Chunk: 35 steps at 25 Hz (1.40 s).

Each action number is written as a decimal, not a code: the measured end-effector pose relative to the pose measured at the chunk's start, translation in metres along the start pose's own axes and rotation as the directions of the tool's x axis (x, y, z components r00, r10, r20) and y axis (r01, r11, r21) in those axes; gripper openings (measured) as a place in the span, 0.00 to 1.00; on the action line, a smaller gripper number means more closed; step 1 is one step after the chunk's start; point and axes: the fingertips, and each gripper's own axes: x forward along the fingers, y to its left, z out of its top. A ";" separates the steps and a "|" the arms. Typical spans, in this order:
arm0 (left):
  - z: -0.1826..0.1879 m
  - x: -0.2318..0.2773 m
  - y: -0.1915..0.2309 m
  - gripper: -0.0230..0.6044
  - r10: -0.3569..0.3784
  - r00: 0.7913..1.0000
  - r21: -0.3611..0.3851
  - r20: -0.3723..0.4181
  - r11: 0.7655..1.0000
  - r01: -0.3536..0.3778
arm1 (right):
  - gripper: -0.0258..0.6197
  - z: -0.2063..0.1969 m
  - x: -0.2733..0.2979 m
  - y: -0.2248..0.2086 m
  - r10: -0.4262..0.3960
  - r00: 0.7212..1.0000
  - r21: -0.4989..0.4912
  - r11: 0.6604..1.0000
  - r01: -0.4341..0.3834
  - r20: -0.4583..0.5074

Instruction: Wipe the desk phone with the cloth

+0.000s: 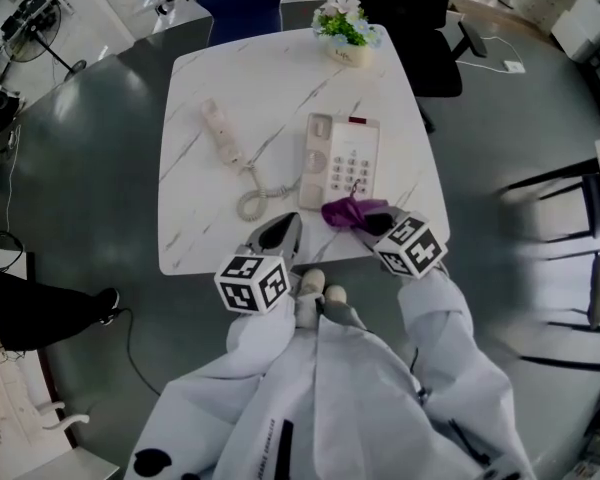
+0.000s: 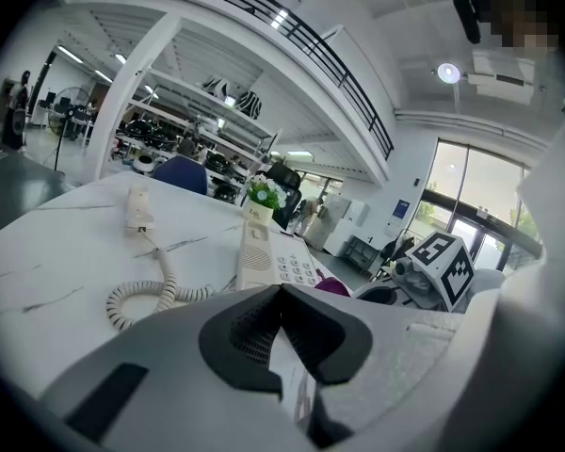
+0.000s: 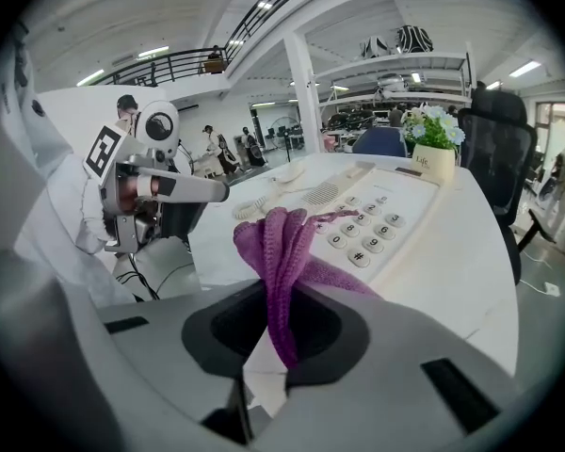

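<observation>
**Right gripper (image 1: 375,223) pinching the cloth (image 1: 345,211) on the desk phone (image 1: 340,158)**

It reaches over the table (image 1: 200,88) edge, cloth draped at the keypad's near end. Left gripper (image 1: 280,236), jaws pressed together on nothing, sits beside the coiled cord (image 1: 255,200). Handset (image 1: 220,133) lies left; flower pot (image 1: 348,30) beyond. Phone lies flat, long axis pointing away from the person

Premises: a large open-plan hall of mixed office and workshop character. A railed mezzanine (image 2: 306,50) runs overhead on white columns (image 2: 132,92). Open shelving (image 2: 198,102) carries equipment. Swivel chairs (image 1: 420,28) stand on a grey floor (image 1: 90,168) beside a marble-pattern worktop (image 1: 195,223). Glazed doors (image 2: 471,191) close one side.
</observation>
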 end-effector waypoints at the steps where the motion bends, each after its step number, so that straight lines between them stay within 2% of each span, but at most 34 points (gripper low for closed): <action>1: -0.001 -0.001 0.000 0.03 0.004 1.000 0.000 0.002 1.000 -0.004 | 0.10 -0.002 0.000 0.002 0.008 1.000 0.000 1.000 -0.008 -0.002; 9: 0.001 -0.006 -0.005 0.03 0.030 0.999 0.000 0.026 1.000 -0.030 | 0.10 -0.004 -0.005 0.011 0.060 0.997 0.041 0.997 -0.062 0.039; 15: 0.006 -0.009 -0.013 0.03 0.041 0.998 0.016 0.050 0.999 -0.041 | 0.10 0.006 -0.019 0.013 0.063 0.988 0.053 0.996 -0.071 0.140; 25: 0.024 -0.009 -0.019 0.03 0.050 0.994 0.053 0.094 0.997 -0.055 | 0.10 0.042 -0.054 0.005 0.007 0.936 0.093 0.995 -0.043 0.353; 35: 0.040 -0.004 -0.021 0.03 0.028 0.994 0.089 0.102 0.995 -0.038 | 0.10 0.075 -0.065 -0.015 -0.056 0.888 0.124 0.992 -0.001 0.457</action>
